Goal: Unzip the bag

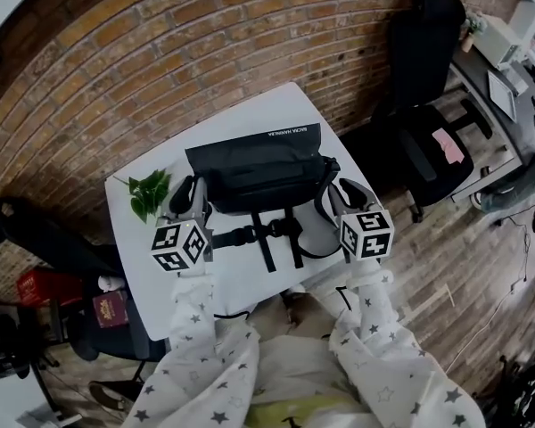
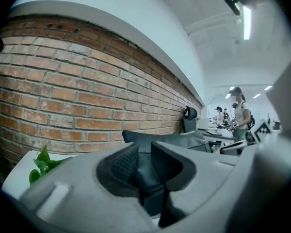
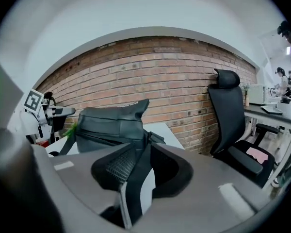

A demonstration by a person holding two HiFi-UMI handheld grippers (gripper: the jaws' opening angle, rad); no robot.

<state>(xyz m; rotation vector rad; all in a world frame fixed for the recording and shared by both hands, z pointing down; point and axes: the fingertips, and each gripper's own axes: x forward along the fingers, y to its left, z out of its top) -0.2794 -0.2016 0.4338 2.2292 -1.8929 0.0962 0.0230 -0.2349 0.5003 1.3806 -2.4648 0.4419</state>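
Observation:
A black bag (image 1: 259, 172) lies on the white table (image 1: 276, 110), its straps and buckle (image 1: 267, 232) trailing toward me. My left gripper (image 1: 189, 194) is at the bag's left end. In the left gripper view the gripper (image 2: 143, 152) is shut on dark bag fabric (image 2: 148, 178), and the bag's body (image 2: 177, 140) rises beyond it. At the bag's right end my right gripper (image 1: 334, 194) stands open. In the right gripper view a black strap (image 3: 136, 178) runs loose between the apart jaws of that gripper (image 3: 143, 154), and the bag (image 3: 111, 123) stands beyond.
A sprig of green leaves (image 1: 150, 193) lies on the table left of the bag. A brick wall (image 1: 160, 52) runs behind the table. A black office chair (image 1: 428, 141) stands at the right. People stand far off in the room (image 2: 240, 113).

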